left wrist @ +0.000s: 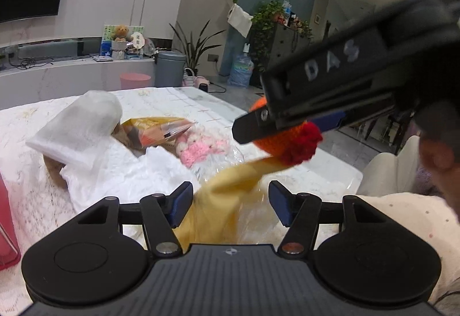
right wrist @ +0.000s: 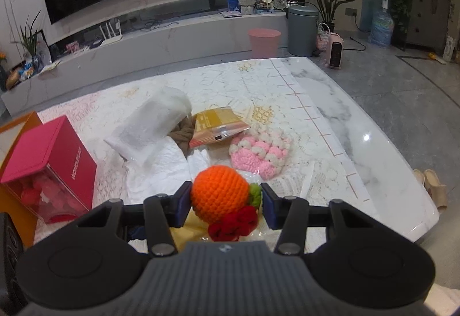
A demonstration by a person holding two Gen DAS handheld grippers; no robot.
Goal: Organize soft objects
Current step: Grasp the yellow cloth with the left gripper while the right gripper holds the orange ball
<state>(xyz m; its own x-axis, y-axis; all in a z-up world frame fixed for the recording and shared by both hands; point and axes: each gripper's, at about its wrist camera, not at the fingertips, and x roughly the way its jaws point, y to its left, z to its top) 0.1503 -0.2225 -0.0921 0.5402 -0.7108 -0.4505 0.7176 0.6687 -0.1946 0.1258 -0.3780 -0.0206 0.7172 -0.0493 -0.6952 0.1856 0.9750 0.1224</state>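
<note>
My right gripper (right wrist: 225, 205) is shut on an orange crocheted fruit toy (right wrist: 218, 194) with a green leaf and red flower, held above the table; it also shows in the left wrist view (left wrist: 283, 140) with the right gripper (left wrist: 258, 126) around it. A yellow cloth (left wrist: 221, 201) hangs from the toy, down between the fingers of my left gripper (left wrist: 230, 202), which is open. On the table lie a pink-and-white crocheted piece (right wrist: 260, 150), a yellow packet (right wrist: 218, 125), a brown soft item (right wrist: 182, 133), a white bag (right wrist: 152, 123) and a white cloth (right wrist: 161, 163).
A red box with a clear window (right wrist: 49, 169) stands at the left on the table, an orange box (right wrist: 20, 126) behind it. The table (right wrist: 359, 126) ends at the right. A person sits at right (left wrist: 437, 149).
</note>
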